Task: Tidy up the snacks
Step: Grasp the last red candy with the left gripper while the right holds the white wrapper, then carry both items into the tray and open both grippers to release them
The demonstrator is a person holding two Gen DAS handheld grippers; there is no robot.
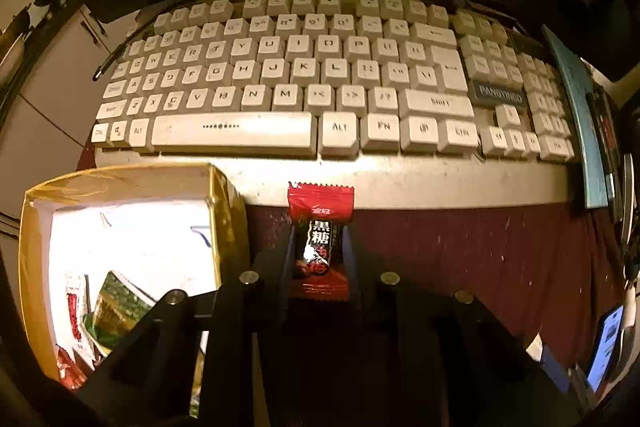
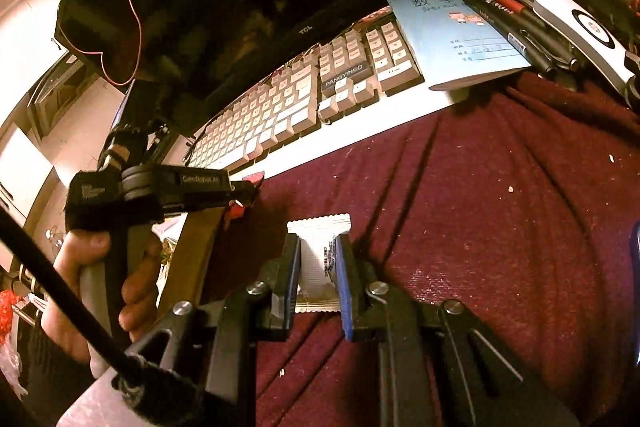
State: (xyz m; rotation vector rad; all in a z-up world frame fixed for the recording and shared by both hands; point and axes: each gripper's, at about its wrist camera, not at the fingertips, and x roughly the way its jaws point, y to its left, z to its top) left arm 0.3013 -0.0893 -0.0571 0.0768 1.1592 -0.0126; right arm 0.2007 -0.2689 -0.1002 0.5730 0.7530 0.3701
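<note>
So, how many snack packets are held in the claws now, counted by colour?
Red and black packet, in the left claw: 1
White packet, in the right claw: 1
Total: 2

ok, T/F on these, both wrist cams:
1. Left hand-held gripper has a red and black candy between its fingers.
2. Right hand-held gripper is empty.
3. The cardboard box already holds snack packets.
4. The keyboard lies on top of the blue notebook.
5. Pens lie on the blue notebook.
1. True: the left hand-held gripper is closed on the red and black candy.
2. False: the right hand-held gripper grips a white packet.
3. True: the cardboard box has several packets inside.
4. False: the blue notebook lies beside the keyboard.
5. True: the pens lie across its far corner.
</note>
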